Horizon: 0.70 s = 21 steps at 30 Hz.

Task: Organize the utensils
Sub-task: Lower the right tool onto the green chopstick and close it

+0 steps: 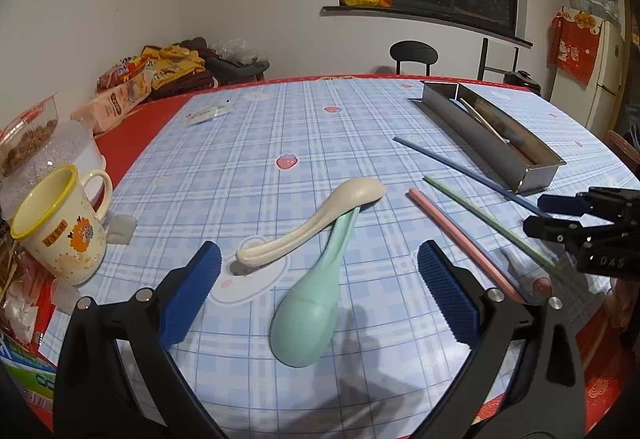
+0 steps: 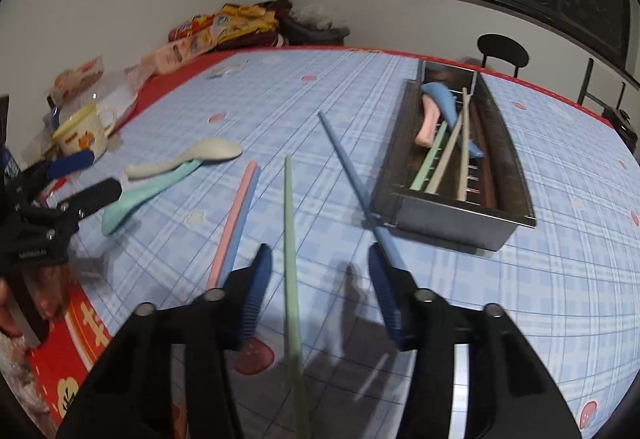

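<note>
Right gripper (image 2: 320,291) has its jaws apart around the green chopstick (image 2: 289,223), not pinching. It lies on the tablecloth (image 2: 540,279) pointing away, beside the steel tray (image 2: 460,217). Left gripper (image 1: 320,291) gapes over 2 spoons (image 1: 316,263).

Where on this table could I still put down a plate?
Bare cloth lies between the white card and the metal tray, above the cream spoon. Crowded: the left edge around the mug, and the chopsticks beside the tray.
</note>
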Tool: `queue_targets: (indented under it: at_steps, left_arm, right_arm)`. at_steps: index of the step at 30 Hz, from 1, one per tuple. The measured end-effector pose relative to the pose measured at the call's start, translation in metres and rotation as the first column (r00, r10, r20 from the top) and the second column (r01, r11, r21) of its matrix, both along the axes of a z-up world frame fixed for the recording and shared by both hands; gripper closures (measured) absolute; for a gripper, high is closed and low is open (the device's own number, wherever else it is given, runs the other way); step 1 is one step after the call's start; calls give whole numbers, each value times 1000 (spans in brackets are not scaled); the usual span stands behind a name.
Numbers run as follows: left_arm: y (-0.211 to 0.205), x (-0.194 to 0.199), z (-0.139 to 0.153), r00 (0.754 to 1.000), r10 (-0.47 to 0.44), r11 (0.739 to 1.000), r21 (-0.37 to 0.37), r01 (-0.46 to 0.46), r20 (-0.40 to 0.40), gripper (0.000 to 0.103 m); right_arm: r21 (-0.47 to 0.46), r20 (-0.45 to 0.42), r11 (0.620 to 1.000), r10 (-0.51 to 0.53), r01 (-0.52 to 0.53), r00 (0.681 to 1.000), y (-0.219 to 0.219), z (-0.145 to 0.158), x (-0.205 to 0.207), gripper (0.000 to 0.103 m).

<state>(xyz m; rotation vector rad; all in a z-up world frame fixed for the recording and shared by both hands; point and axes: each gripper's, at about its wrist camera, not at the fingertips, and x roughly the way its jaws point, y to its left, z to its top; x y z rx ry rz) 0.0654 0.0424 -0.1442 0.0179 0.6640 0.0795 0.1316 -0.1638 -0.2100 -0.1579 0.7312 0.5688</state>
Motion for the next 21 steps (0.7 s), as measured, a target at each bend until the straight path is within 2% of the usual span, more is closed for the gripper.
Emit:
queue_targets:
  at_steps: [5, 7, 11, 13, 15, 17, 18, 21]
  left_arm:
    - [6, 4, -2, 1000, -2, 999, -38, 1, -21, 6]
    - [6, 3, -1, 1000, -5, 999, -45, 4, -17, 6]
    - [7, 2, 0, 1000, -20, 998, -60, 19, -9, 6]
    - [11, 0, 2, 998, -53, 994, -97, 55, 15, 6]
    - [20, -3, 8, 995, -82, 987, -132, 88, 52, 7]
    - [29, 1, 14, 993, -111, 980, -162, 114, 32, 7]
    - [32, 3, 19, 993, -112, 983, -147, 114, 27, 10]
    - [38, 10, 31, 994, -106, 994, -14, 106, 24, 20]
  right_arm:
    - [-81, -12, 995, 56, -56, 998, 15, -6, -2, 74]
    - [-109, -23, 992, 56, -58, 998, 19, -10, 0, 82]
    - [-103, -30, 993, 53, -56, 998, 18, -10, 4, 87]
    - [-94, -36, 995, 41, -44, 999, 15, -10, 6, 95]
    - [-80, -45, 996, 41, -44, 998, 13, -10, 7, 96]
    - [-79, -45, 996, 41, -44, 998, 13, -10, 8, 96]
    - [-82, -43, 996, 41, -44, 998, 14, -10, 7, 96]
    - [-89, -39, 995, 40, -44, 998, 15, -10, 7, 97]
